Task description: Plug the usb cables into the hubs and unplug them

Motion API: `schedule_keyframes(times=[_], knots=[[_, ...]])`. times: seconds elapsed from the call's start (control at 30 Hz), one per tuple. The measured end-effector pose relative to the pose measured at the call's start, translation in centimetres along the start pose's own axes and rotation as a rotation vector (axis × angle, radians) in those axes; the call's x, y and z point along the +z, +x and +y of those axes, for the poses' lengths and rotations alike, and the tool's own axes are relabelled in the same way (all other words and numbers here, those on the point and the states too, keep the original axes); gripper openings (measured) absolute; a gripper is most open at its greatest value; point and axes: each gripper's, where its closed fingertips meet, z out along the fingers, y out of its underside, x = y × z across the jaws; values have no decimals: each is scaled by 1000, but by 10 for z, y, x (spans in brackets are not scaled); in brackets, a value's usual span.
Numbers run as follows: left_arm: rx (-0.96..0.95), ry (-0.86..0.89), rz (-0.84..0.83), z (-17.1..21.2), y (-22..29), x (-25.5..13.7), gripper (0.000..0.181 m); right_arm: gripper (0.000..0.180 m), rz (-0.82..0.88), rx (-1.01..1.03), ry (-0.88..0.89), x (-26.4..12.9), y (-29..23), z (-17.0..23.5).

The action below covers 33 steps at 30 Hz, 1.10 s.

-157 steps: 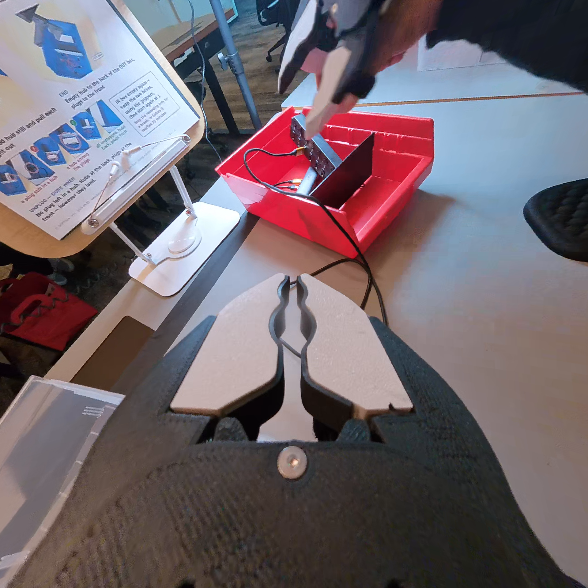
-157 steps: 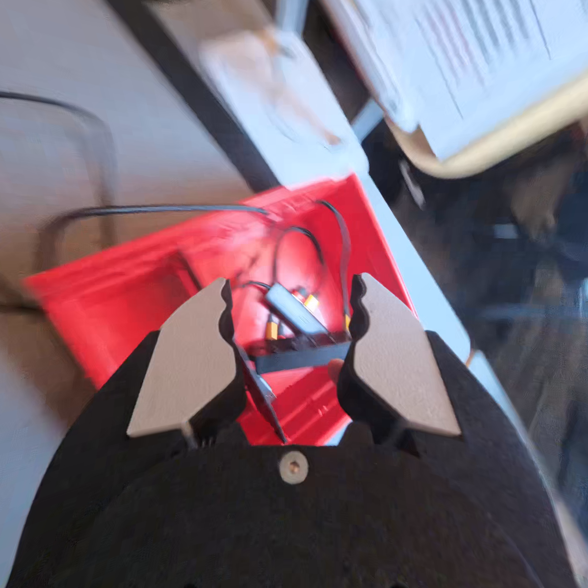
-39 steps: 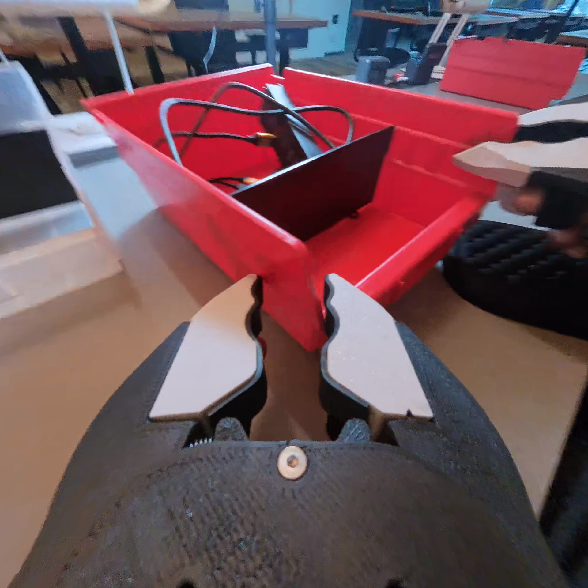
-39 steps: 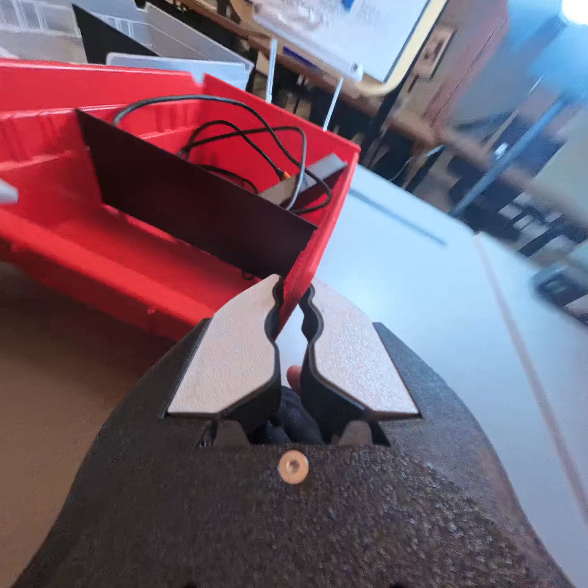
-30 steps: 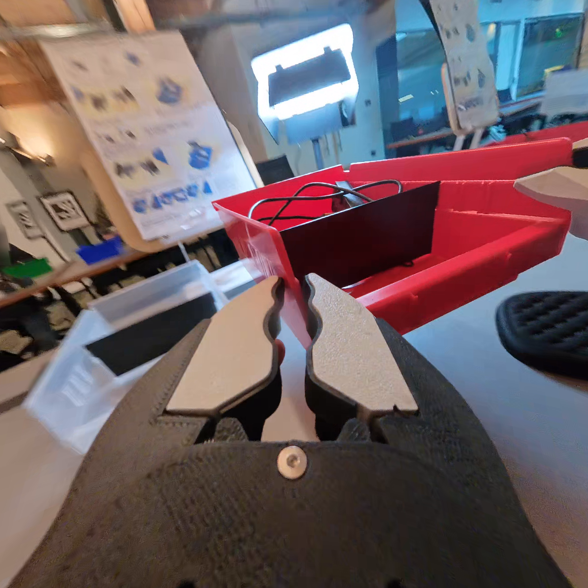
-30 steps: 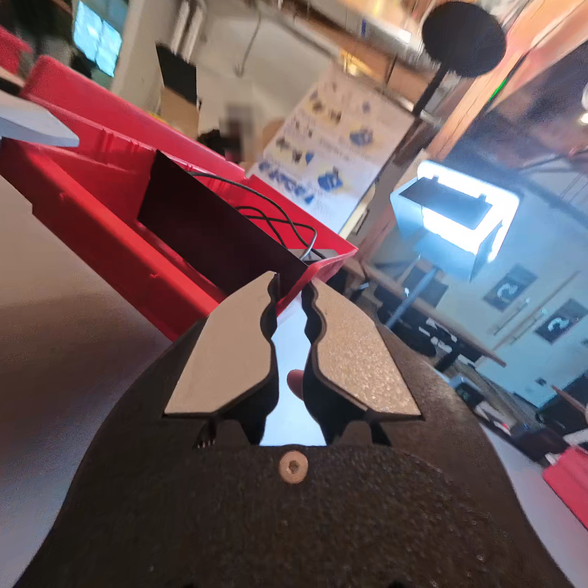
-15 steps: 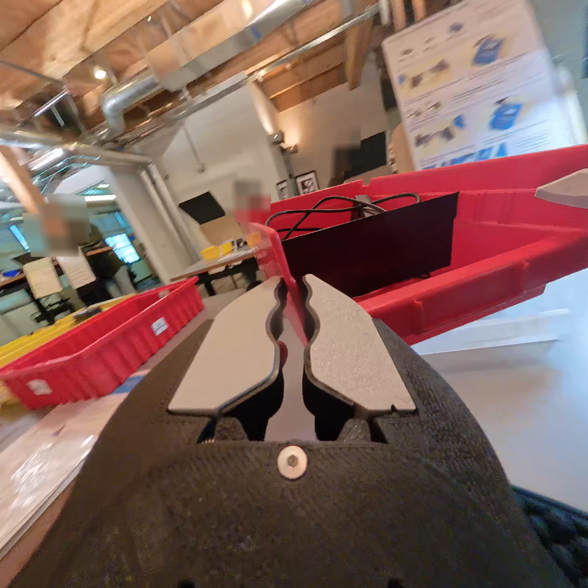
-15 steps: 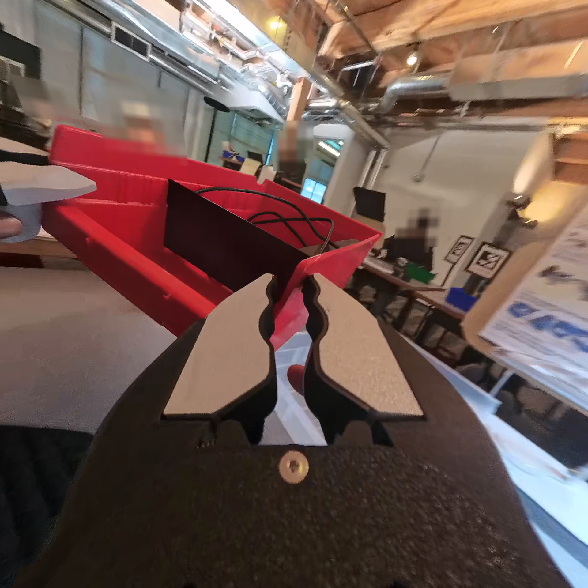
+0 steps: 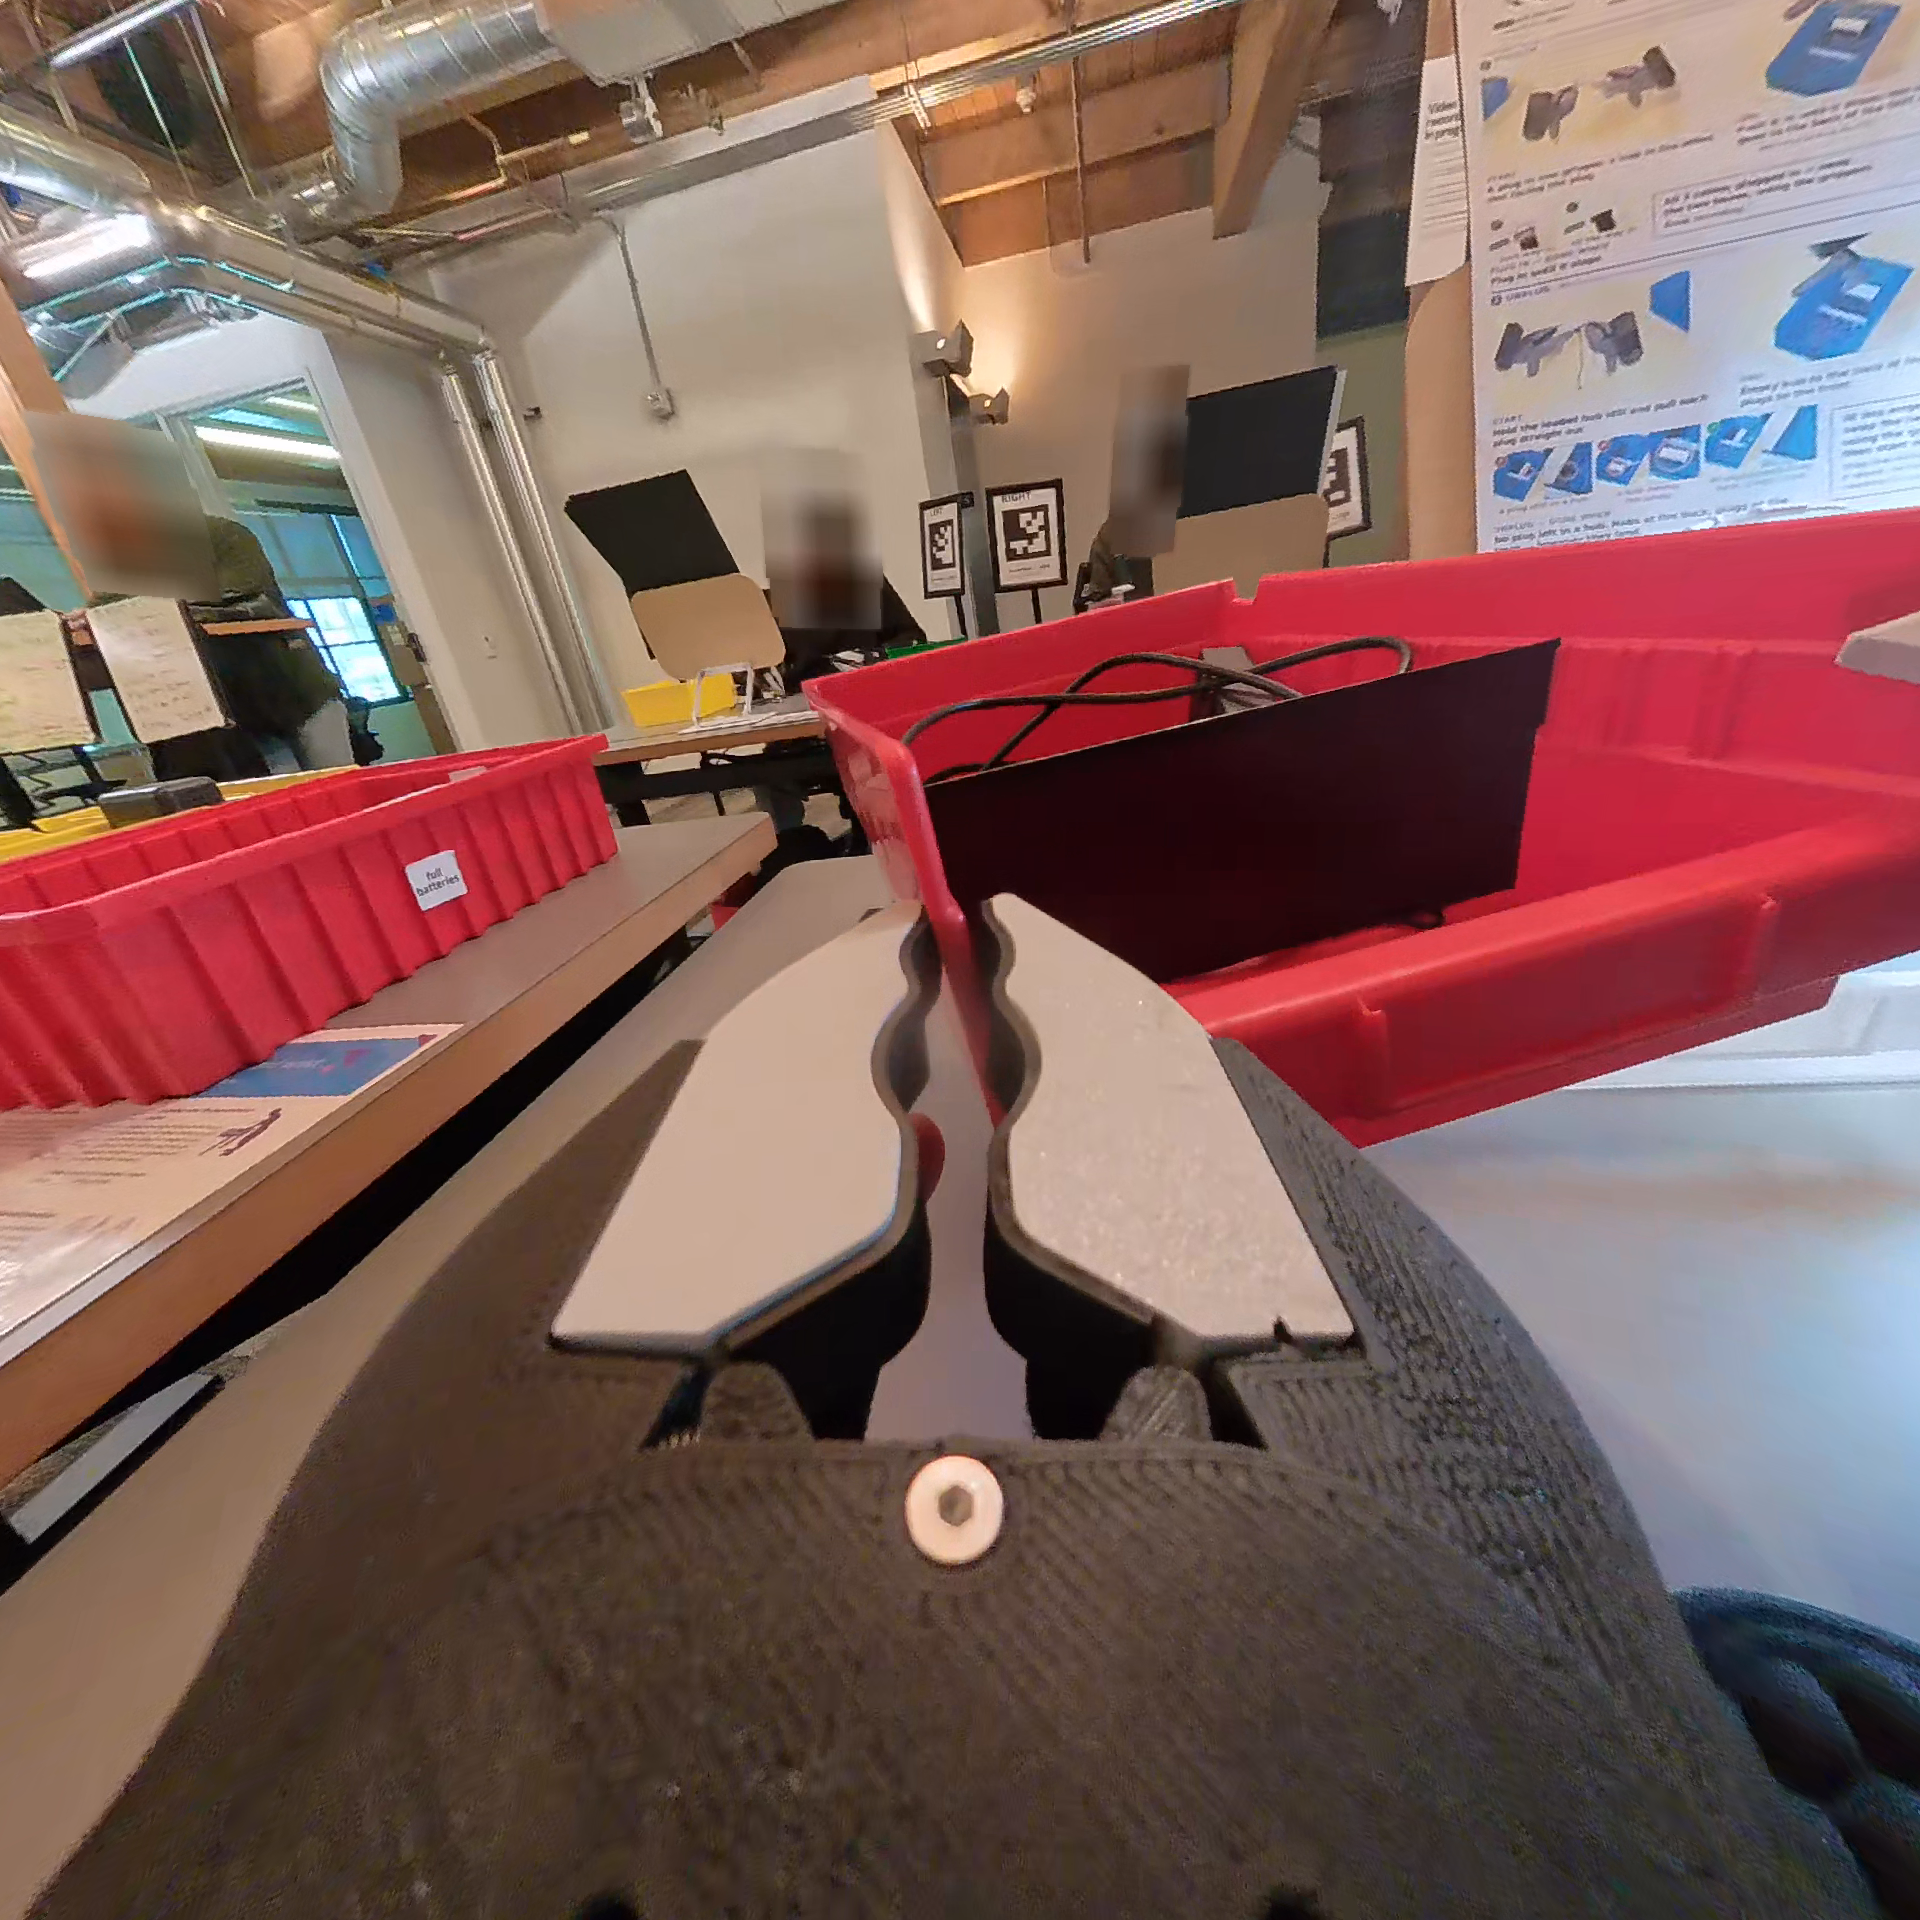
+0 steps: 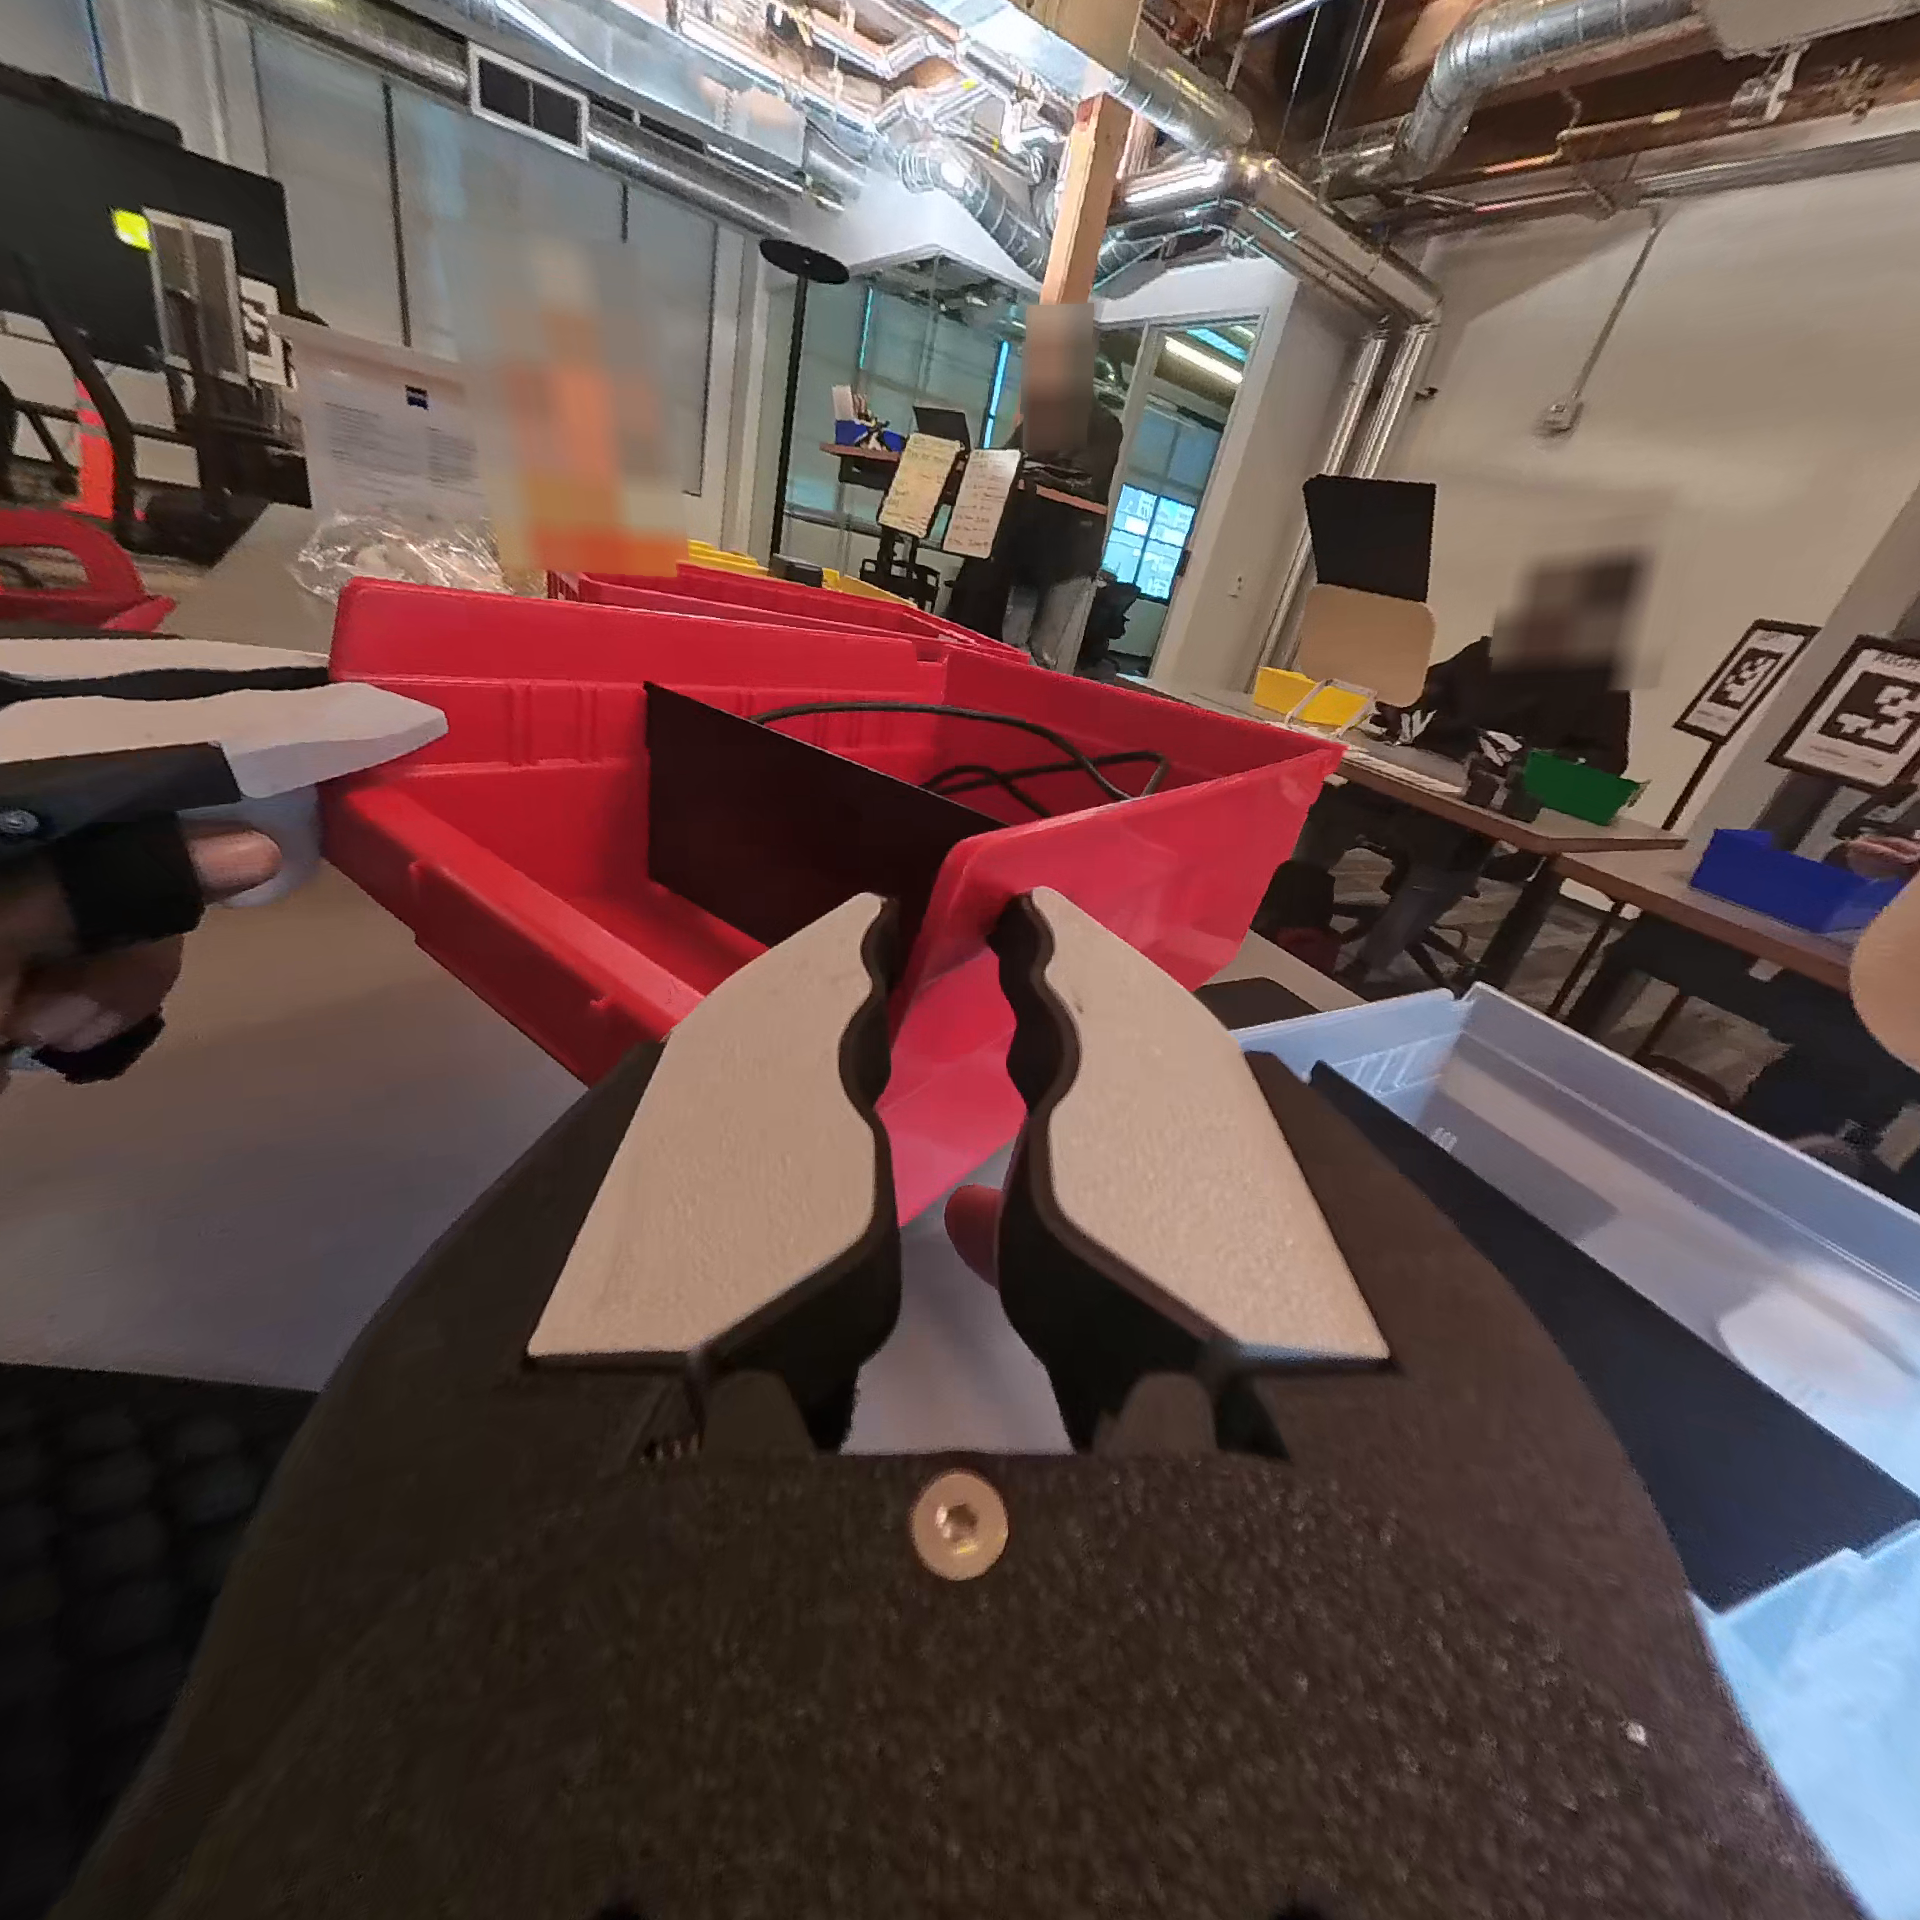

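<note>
A red bin (image 9: 1558,935) with a black divider (image 9: 1226,810) is held up off the table, tilted. Black USB cables (image 9: 1143,675) and a grey hub (image 9: 1231,657) lie in its far compartment; the near compartment shows nothing. My left gripper (image 9: 951,920) is shut on one near corner wall of the bin. My right gripper (image 10: 940,914) is shut on the other corner of the red bin (image 10: 1091,862). The cables (image 10: 997,758) show behind the divider (image 10: 790,810). The left gripper's fingers (image 10: 343,727) show at the bin's far end.
A clear plastic bin (image 10: 1558,1091) with a black divider stands on the table right of the right gripper. A black foam pad (image 9: 1849,1714) lies low right. A long red tray (image 9: 260,883) sits on a neighbouring table. An instruction board (image 9: 1683,260) stands behind. People are in the background. The left gripper's tips are roughly 20 cm from the right gripper's.
Five seconds ago the bin stood on the table, the right gripper open over it. Both grippers have since shut on its corners, lifted it and swung it round; the background keeps sweeping past.
</note>
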Motion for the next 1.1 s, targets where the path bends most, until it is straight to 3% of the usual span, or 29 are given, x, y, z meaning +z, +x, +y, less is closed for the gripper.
schedule_keyframes(times=[0.2, 0.37, 0.57, 0.7, 0.8, 0.87, 0.97, 1.1], knots=[[37, 10, -30, -6, -1, -3, 6, 18, -16, 150, -37, 4, 3, 3], [184, -1, -30, -31, 7, -10, 5, 15, -19, 214, -147, 5, 1, 38], [4, -111, 94, 37, 17, 14, 5, 17, 76, 113, -236, -17, -4, 64], [-69, -130, 262, 43, 42, 20, 5, 21, 126, 13, -253, -52, -7, 58], [-92, -222, 356, 60, 62, 25, 11, 7, 145, -59, -267, -82, -21, 58], [-117, -264, 447, 68, 79, 25, 15, 7, 134, -102, -276, -99, -28, 64], [-41, -400, 540, 90, 103, 24, 31, 8, 94, -83, -373, -113, -26, 83], [201, -203, 447, 42, 105, 29, 41, 34, 57, 75, -432, -117, -3, 87]])
